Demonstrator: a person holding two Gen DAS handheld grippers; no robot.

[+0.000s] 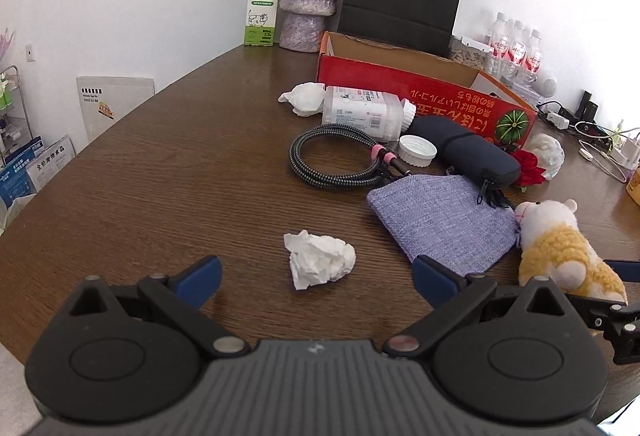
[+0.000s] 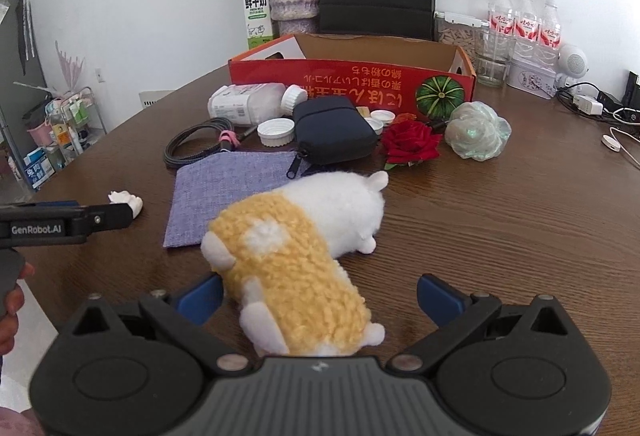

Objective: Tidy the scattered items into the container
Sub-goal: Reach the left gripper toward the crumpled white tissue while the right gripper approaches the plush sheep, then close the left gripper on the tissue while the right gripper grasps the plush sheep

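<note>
Right wrist view recorded the red cardboard box standing open-topped at the far side of the brown table, its visible interior bare. Before the box lay a white bottle, loose white lid, dark zip case, coiled cable, purple fabric pouch, red rose and plush toy. Only this view showed the greenish crumpled wad right of the rose. Only the left wrist view showed the crumpled tissue whole, well short of the box. Left gripper was spread wide, the tissue lying between its fingers, untouched. Right gripper was spread wide around the plush toy's rump, its left finger touching the fur.
</note>
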